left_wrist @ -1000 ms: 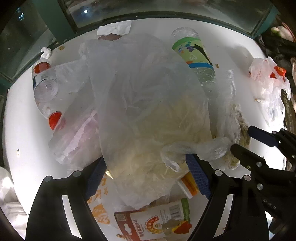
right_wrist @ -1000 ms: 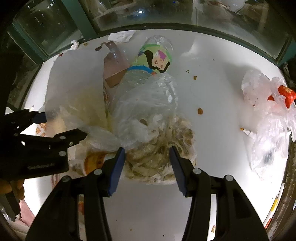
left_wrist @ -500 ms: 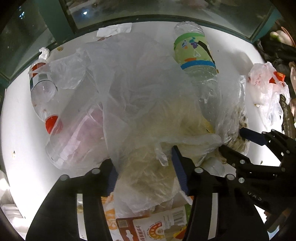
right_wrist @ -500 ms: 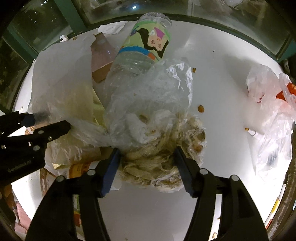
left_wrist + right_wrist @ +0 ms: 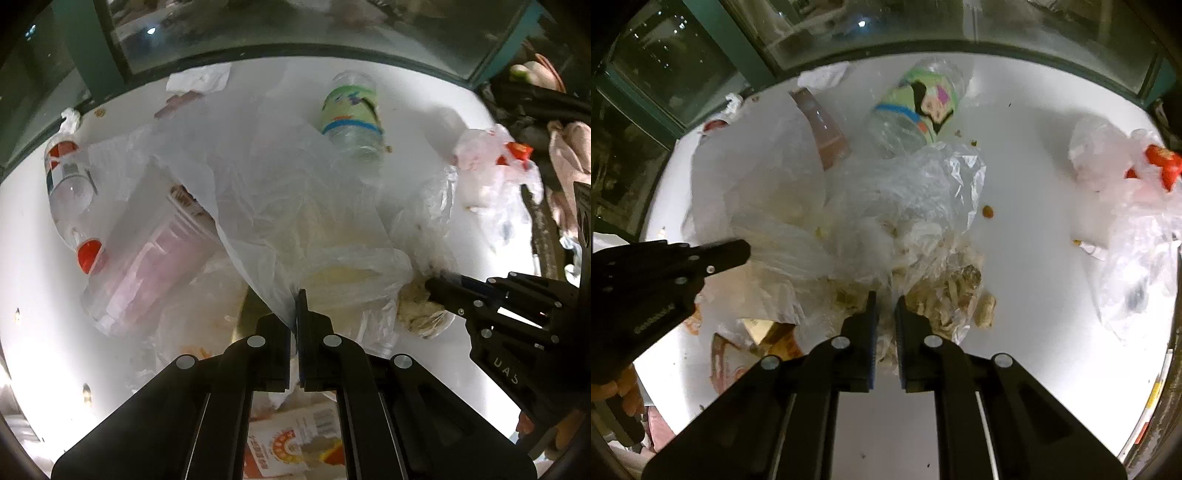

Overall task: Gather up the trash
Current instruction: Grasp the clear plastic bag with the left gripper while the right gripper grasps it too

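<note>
Pinching the translucent bag (image 5: pixel 280 206), your left hand-held gripper (image 5: pixel 296 306) is clamped shut; your right hand-held gripper (image 5: pixel 884 306) grips the food-scrap bag (image 5: pixel 923 236) beside it.

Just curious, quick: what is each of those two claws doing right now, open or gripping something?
Left gripper: closed, pinching the thin plastic bag.
Right gripper: closed on the bag of food scraps.

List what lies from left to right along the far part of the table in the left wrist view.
Red-capped clear bottle → crumpled white tissue → green-labelled bottle → small plastic bag with red scraps.
</note>
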`<move>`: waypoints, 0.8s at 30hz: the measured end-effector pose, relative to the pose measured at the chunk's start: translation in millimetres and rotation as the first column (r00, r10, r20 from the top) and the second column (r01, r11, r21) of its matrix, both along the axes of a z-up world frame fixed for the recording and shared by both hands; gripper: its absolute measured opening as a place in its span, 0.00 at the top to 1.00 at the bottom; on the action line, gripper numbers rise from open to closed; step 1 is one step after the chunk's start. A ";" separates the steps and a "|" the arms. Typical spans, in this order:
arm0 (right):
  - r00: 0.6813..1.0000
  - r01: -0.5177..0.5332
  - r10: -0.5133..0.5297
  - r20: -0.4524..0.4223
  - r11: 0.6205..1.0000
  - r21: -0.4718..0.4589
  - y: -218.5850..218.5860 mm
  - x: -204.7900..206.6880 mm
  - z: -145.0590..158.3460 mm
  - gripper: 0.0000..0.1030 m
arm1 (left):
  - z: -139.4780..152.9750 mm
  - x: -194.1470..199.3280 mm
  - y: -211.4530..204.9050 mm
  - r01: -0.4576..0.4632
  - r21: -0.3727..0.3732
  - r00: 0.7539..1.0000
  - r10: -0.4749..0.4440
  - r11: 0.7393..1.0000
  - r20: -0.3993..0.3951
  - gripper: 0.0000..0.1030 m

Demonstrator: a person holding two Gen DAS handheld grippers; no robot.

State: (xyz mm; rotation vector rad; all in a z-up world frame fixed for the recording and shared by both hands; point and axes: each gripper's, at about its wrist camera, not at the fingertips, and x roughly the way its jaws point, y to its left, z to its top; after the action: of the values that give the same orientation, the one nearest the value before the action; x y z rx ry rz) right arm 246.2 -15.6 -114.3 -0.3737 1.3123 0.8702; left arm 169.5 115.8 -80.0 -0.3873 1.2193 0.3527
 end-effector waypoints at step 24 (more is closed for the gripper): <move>0.991 0.073 -0.085 0.102 0.991 0.114 -106.7 -81.2 103.5 0.90 | 87.8 -59.0 -111.2 0.203 0.047 0.974 -0.207 0.978 0.093 0.98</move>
State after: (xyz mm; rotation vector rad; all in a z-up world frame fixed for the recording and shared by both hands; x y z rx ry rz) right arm 165.0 -122.3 -10.9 -0.2763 1.1682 0.8408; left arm 110.4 4.6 7.8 -0.2408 1.1436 0.1763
